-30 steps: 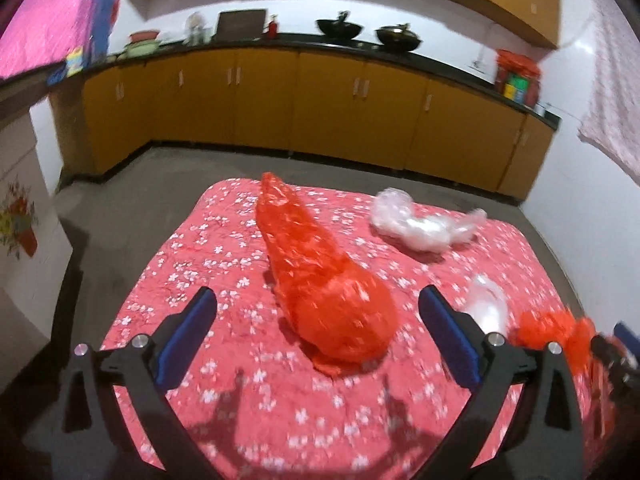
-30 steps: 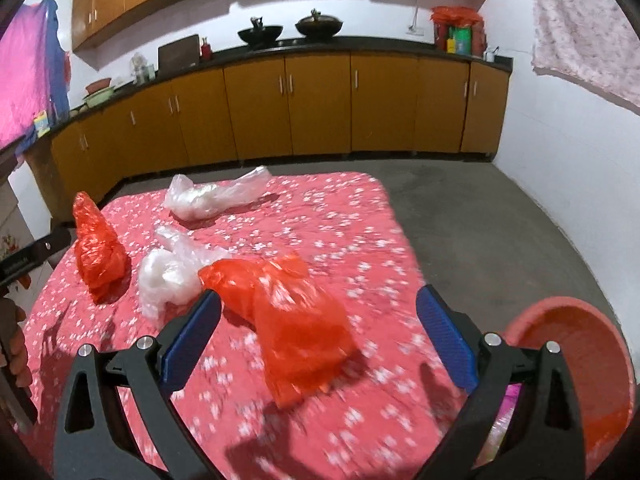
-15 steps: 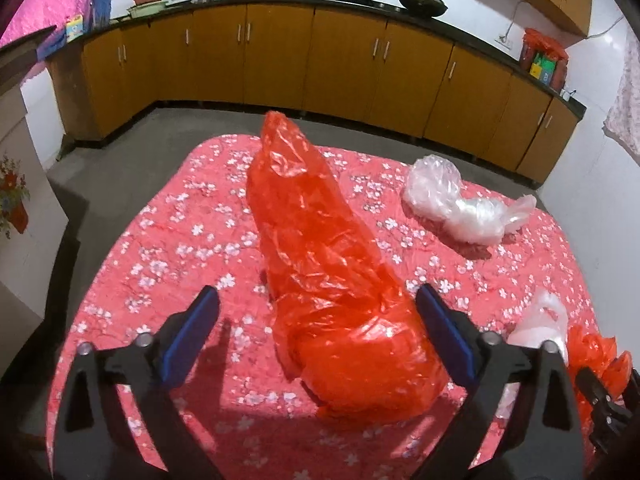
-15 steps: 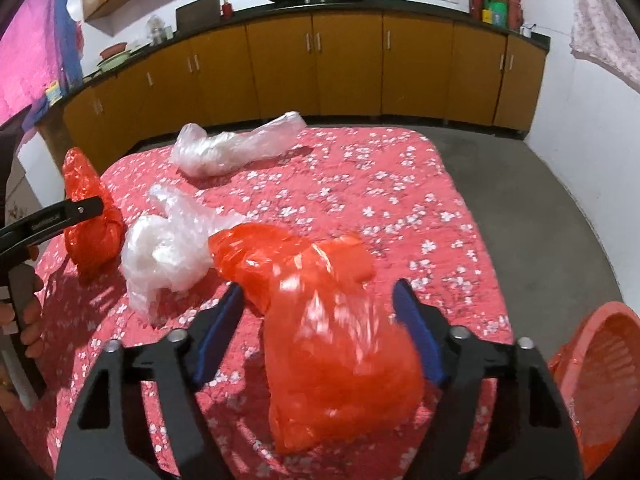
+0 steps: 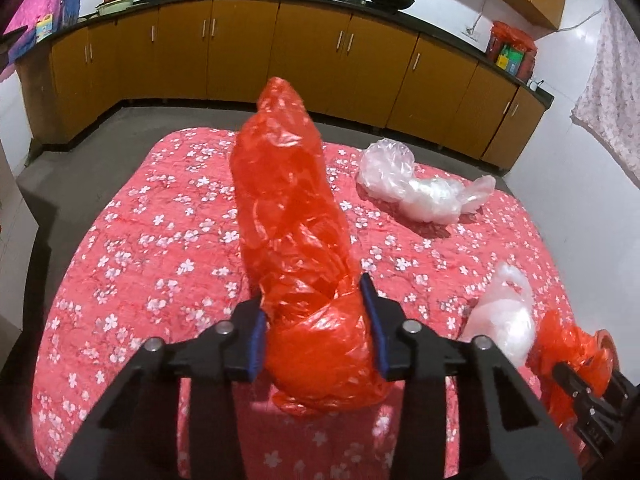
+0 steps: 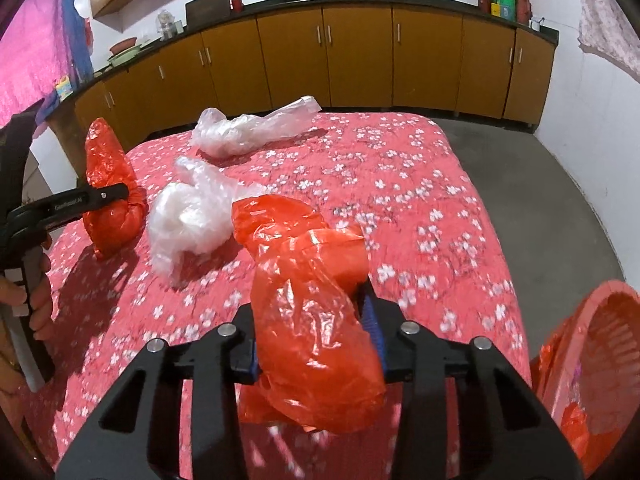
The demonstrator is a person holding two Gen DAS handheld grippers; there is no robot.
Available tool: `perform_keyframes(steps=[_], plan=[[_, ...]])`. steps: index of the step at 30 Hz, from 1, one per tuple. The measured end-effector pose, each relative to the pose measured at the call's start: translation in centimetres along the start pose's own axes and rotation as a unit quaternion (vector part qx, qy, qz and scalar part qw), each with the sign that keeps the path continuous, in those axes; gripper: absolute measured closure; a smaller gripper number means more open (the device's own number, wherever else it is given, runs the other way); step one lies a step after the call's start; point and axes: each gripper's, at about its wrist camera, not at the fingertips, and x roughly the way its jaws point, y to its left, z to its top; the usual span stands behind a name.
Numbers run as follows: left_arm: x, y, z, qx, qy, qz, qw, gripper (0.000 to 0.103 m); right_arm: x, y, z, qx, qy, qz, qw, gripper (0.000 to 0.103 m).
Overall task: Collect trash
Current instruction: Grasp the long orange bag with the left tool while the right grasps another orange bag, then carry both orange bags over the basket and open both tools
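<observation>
Now red bag point(image 5: 296, 240) between left gripper point(image 5: 316, 320) pads.

Each camera sat just behind its own gripper, looking forward and steeply down along the fingers at the flowered red cloth point(image 5: 168, 240), very close to it. Both faced the yellow cabinets point(image 6: 360, 52) at the far wall. The left view looked from the cloth's left side, the right view from its right. Both shared the clear plastic bags point(image 5: 416, 192) and the cabinets.
</observation>
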Motion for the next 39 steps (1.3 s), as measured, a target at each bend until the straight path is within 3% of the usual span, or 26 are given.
perform_keyframes(steps=[10,18,29,39], plan=[[-6.0,-1.6,-1.7,0.036,-0.036,-0.022,0.9985,0.068,-5.6,-1.3,-2.0,0.025,-0.027,-0.014,0.999,0.063],[-12.1,-5.1,-2.9,0.066,-0.055,-0.083,0.9929,0.068,-12.7,-3.6,-3.4,0.057,-0.079,-0.043,0.994,0.063],[-18.1,-14.5,-5.6,0.152,-0.069,-0.191,0.9673,0.068,-20.0,-7.7,-5.6,0.098,-0.133,-0.124,0.978,0.063],[-19.1,-21.7,-9.0,0.214,-0.058,-0.244,0.9442,0.068,-22.8,-10.7,-7.8,0.130,-0.156,-0.182,0.962,0.063]])
